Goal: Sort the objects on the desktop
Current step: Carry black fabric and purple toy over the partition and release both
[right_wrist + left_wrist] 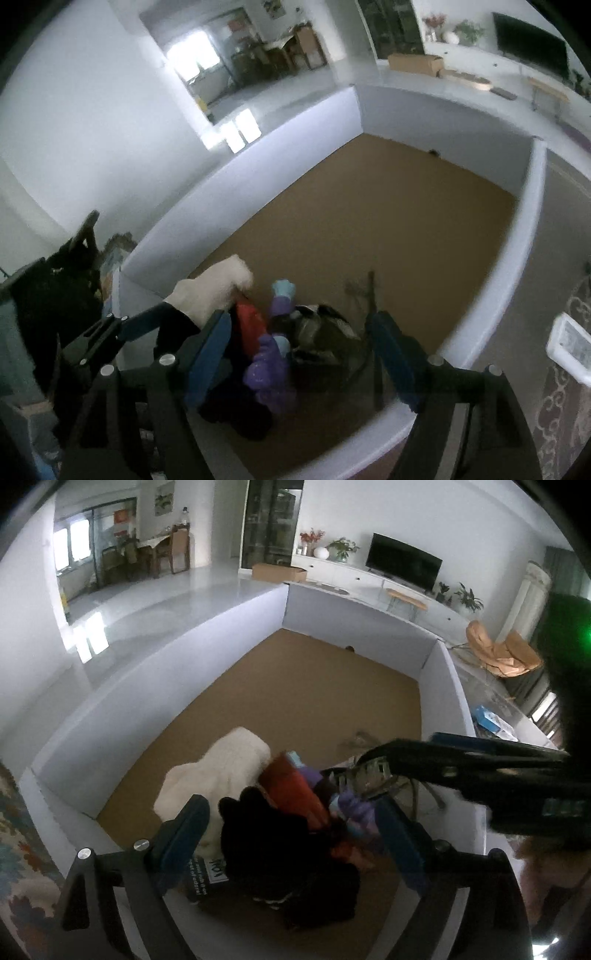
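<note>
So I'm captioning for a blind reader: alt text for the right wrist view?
Open right hand-held gripper poised above a heap of clothes in a white-walled pen with a brown floor: purple, red, black and cream pieces. The left hand-held gripper shows at the left edge.

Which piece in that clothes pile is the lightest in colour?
The cream fluffy piece at the pile's left edge, lying on the brown floor of the pen. The black, red and purple items are all much darker.

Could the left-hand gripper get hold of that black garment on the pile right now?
Probably yes. The left gripper is open and the black garment lies on top of the pile between its fingers with nothing covering it. The right gripper works further right, so it seems clear.
</note>
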### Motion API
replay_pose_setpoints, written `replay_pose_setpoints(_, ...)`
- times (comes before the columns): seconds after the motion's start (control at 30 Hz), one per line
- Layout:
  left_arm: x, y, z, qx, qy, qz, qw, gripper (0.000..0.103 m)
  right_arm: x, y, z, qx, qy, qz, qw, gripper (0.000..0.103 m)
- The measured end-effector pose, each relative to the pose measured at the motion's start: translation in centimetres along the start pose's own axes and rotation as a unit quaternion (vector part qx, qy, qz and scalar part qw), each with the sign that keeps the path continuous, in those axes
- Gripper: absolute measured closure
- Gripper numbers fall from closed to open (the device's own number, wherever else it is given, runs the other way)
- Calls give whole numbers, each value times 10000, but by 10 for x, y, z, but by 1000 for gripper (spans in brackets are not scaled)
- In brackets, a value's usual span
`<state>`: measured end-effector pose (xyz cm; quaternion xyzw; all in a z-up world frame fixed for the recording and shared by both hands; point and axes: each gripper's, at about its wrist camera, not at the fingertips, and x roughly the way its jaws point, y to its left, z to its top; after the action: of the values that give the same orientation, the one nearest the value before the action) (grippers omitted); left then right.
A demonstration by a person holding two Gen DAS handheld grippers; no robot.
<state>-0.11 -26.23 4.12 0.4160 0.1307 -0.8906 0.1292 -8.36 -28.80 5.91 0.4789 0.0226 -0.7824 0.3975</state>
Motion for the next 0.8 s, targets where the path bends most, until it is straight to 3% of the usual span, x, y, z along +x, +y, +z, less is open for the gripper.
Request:
replay_pose_setpoints(0.27, -6, -22, -10, 3, -107, 127, 9999, 12, -50, -12, -15, 132, -422, 31, 9990, 19)
replay_pose_setpoints(0.8, -57, -77, -13, 682, -800, 315, 9940, 12, -116, -32, -48, 158, -897, -314, 9954, 17)
